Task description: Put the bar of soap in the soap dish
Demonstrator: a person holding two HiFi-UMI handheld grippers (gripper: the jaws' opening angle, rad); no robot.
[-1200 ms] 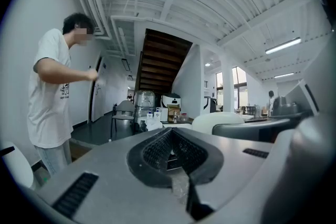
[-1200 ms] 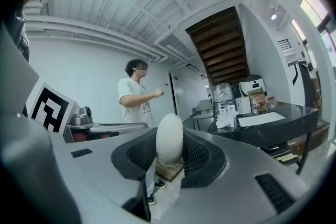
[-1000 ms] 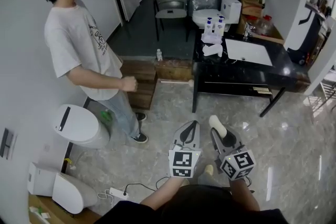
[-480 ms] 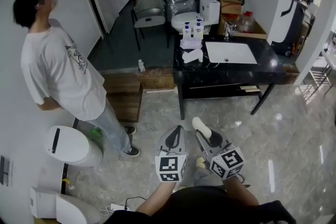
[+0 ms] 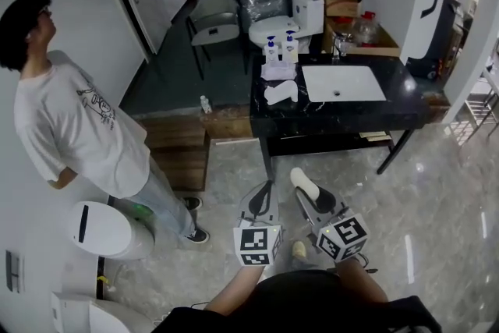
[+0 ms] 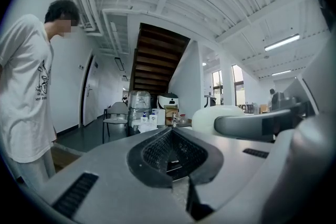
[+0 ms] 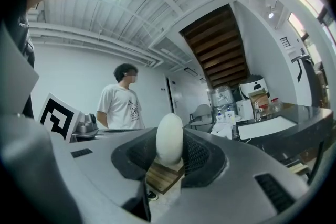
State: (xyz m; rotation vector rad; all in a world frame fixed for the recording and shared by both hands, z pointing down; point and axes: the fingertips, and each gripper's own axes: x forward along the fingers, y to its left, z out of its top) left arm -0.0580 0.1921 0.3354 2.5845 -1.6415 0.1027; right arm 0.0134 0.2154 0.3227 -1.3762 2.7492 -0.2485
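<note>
Head view: my right gripper (image 5: 306, 189) pinches the one bar of soap (image 5: 303, 183), a smooth white oval with rounded ends and no print that I can see. It sticks out past the finger ends, above the marble floor and near the dark worktop (image 5: 405, 101), not yet over it. My left gripper (image 5: 267, 191) is just to its left, fingers pressed together on nothing. On the worktop I count one white basin (image 5: 343, 82) and two pump bottles (image 5: 270, 48) side by side at the far left end. One person (image 5: 74, 132) in a white T-shirt stands far left, beside one toilet (image 5: 105, 228).

Left gripper view: my left gripper (image 6: 170, 148) has its dark pads closed against each other, empty. The bar of soap (image 6: 210, 115) shows as a pale rounded lump to the right.

Right gripper view: the bar of soap (image 7: 169, 138) stands on end between my right gripper's (image 7: 170, 159) fingers (image 7: 202, 157), matte, egg-shaped, unmarked.
</note>
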